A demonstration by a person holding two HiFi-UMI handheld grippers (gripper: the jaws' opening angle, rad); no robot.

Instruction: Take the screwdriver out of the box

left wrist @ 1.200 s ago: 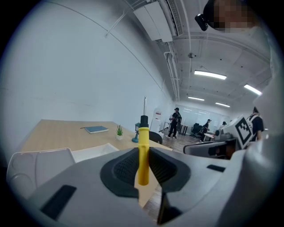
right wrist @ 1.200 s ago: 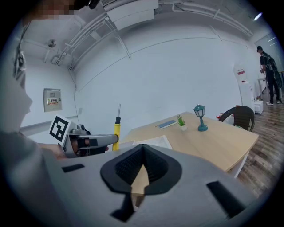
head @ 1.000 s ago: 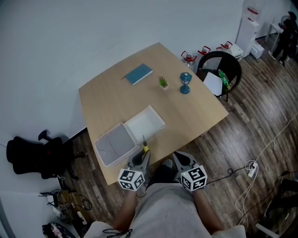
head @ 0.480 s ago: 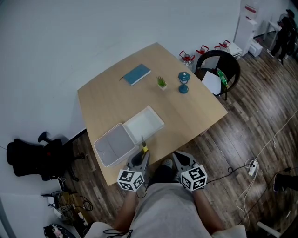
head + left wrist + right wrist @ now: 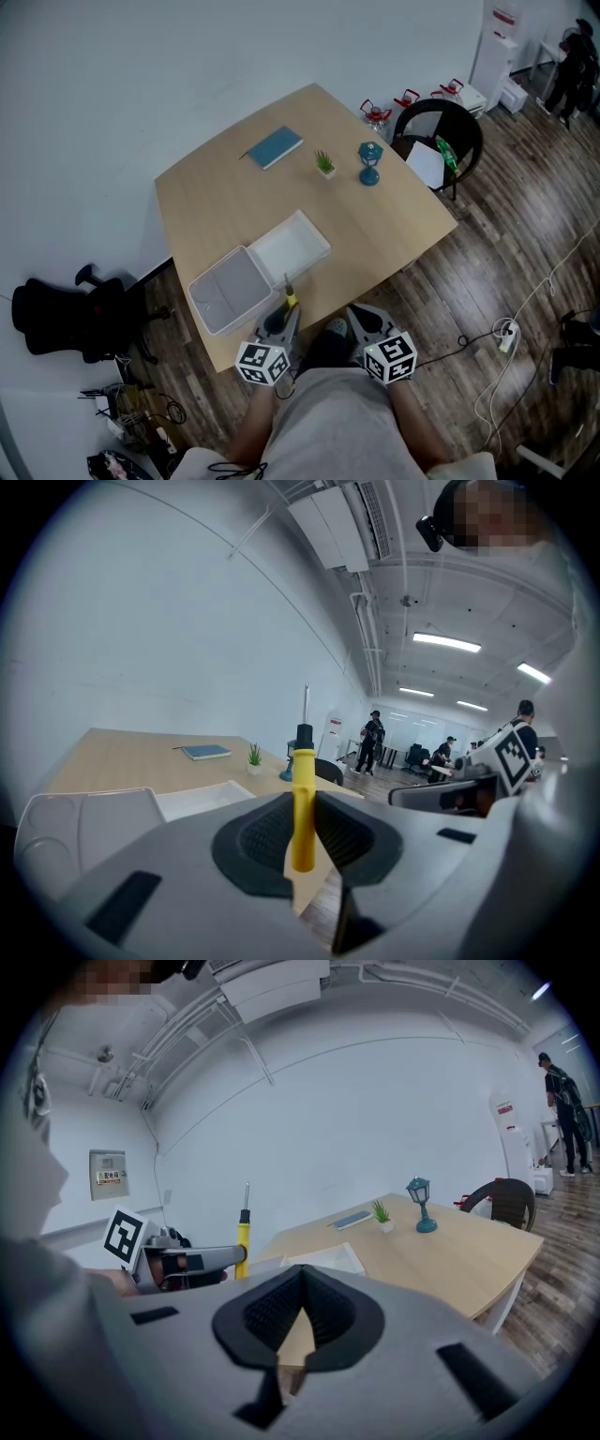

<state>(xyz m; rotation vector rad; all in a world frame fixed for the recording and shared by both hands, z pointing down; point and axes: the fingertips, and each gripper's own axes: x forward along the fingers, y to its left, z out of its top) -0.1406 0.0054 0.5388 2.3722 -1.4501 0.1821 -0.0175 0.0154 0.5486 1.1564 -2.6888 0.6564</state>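
The left tool clamps the yellow screwdriver upright, apparently clear of the open box near the counter edge. The right tool is closed, empty. Removal looks done; the next move probably calls for laying it down gently.

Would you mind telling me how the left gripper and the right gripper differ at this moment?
The left gripper clamps the screwdriver by its yellow handle, shaft pointing up; the right gripper holds nothing. The left gripper's jaws stand apart around that handle, while the right gripper's jaws meet at their tips. Both sit side by side at the near edge of the table.
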